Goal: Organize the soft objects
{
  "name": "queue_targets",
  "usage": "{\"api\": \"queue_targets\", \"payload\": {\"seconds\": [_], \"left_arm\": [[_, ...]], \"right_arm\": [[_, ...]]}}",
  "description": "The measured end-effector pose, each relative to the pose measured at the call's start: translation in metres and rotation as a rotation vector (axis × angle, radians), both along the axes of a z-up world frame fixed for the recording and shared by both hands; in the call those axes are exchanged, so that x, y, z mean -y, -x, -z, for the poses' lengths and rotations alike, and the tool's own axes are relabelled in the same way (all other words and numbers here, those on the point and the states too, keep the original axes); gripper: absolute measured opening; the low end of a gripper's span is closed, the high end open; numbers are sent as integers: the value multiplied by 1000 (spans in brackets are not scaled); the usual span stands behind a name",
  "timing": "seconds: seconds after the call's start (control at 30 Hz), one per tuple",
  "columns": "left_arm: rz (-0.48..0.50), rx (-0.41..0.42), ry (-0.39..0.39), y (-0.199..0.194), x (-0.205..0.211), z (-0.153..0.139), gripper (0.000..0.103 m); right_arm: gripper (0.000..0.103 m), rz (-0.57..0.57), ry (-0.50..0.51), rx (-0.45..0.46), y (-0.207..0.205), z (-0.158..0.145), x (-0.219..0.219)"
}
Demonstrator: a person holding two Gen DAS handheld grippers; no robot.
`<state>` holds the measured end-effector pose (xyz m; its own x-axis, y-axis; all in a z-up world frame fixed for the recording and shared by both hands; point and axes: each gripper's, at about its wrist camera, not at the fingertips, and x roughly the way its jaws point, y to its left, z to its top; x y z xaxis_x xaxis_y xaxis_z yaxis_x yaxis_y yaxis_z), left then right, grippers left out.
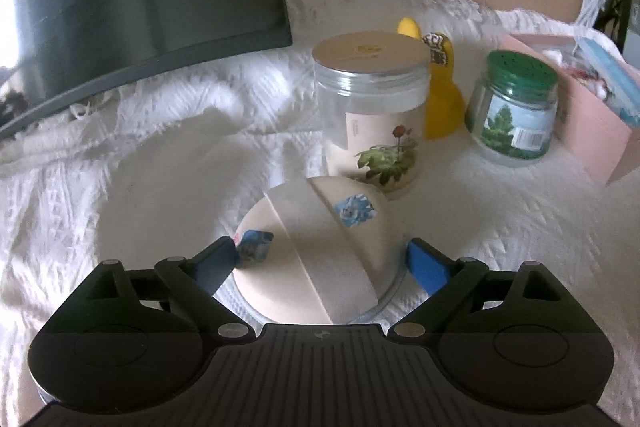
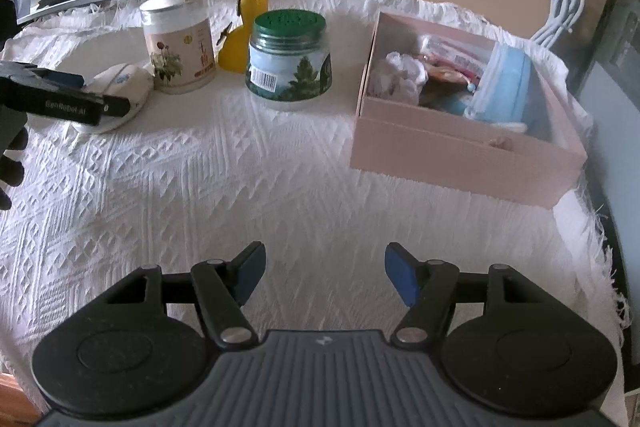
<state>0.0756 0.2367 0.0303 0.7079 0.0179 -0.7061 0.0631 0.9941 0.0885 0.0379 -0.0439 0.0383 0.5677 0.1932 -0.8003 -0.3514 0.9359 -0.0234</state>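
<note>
Cream powder puff [image 1: 316, 247] sits between left gripper [image 1: 320, 263] jaws — contact unclear; right gripper [image 2: 324, 277] spread.

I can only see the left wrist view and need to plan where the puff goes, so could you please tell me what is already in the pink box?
Observer: The pink box is open, with a crumpled white wad at the end nearer the green-lidded jar.
Operator: Thanks. Is there anything else inside?
Observer: A light blue face mask leans along the far side from the jar.
Operator: And where is the right gripper?
Observer: The right gripper is open over the white cloth, with nothing between its fingers.
</note>
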Motion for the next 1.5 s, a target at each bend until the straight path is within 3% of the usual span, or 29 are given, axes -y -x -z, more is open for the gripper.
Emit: {"api": "queue_targets", "payload": {"seconds": [0.17,0.33,0.4,0.47,0.8,1.03,1.33,1.4,1.5], "left_arm": [[22,5,60,-6,-7,2,100],[49,4,-13,-6,-3,8,100],[33,-36,-2,-8,-8,14,102],[5,-25,-2,-6,-14,15,102],[-44,24,76,-13,-29,18,102],[-63,23,135,-17,-39,14,102],[-36,59,165,10,-49,2,99],[-44,73,188,20,-54,-6,99],[-44,86,236,34,-60,-17,98]], "right_arm": [[67,-7,1,-10,2,2,-1],[67,-6,0,-28,4,5,-1],[67,-9,2,-32,5,5,-2],[67,-10,4,-34,7,6,-2],[67,-4,-1,-41,9,8,1],[67,-5,7,9,10,-1,4],[67,-118,-4,194,-30,-61,-17],[67,-152,-55,187,-52,-81,-29],[67,-151,-149,104,-106,-110,-50]]}}
